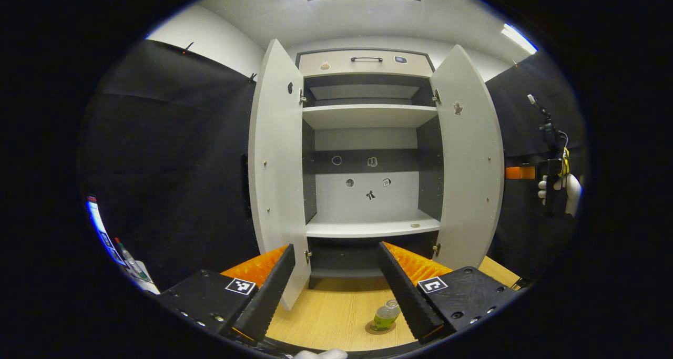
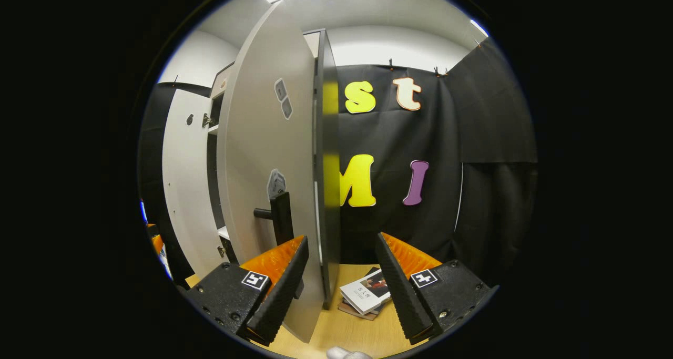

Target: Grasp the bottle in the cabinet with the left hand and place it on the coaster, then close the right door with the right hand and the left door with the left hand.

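In the left gripper view the white cabinet (image 1: 368, 154) stands with both doors swung wide. The small green-labelled bottle (image 1: 386, 315) stands upright on the round coaster (image 1: 379, 328) on the wooden table in front of it. My left gripper (image 1: 336, 290) is open above the table, the bottle just inside its right finger (image 1: 407, 296). The right gripper (image 1: 552, 170) shows far right, held by a gloved hand. In the right gripper view my right gripper (image 2: 339, 290) is open, with the right door (image 2: 273, 191) edge-on between its fingers and its black handle (image 2: 276, 217) above the left finger.
A small round object (image 1: 415, 225) lies on the lower cabinet shelf. Books (image 2: 365, 295) lie on the table beyond the right door's edge. The left door (image 1: 276, 170) stands open beside the dark booth wall. A screen and pens (image 1: 123, 256) sit at the far left.
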Tool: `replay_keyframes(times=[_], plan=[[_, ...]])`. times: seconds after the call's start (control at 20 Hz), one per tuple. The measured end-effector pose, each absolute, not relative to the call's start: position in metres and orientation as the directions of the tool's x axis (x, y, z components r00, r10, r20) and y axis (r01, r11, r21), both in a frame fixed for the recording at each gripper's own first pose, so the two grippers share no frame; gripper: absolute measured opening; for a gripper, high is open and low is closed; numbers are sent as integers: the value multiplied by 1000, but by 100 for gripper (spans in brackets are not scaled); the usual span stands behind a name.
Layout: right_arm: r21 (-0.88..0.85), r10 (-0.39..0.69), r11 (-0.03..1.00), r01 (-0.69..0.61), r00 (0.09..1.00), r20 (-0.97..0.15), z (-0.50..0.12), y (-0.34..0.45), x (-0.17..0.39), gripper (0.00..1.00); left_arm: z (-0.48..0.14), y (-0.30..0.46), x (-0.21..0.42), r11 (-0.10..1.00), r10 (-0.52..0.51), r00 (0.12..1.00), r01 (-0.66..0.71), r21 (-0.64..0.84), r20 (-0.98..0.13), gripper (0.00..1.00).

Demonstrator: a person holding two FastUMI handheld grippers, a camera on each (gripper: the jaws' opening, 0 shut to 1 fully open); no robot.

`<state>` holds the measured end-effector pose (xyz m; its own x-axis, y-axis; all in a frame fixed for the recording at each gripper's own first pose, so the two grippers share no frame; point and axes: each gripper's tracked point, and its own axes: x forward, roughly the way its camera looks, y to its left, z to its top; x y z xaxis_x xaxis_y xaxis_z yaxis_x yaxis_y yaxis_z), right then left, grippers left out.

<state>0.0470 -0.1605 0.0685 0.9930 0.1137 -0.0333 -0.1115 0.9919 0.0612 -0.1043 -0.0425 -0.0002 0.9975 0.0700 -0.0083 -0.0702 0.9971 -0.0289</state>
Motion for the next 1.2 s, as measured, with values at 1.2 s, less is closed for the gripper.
replay_keyframes(times=[1.2], plan=[[-48, 334, 942, -332, 941, 48, 88, 18, 65, 81, -11, -17, -110, 997, 67, 998, -67, -35, -4, 96]])
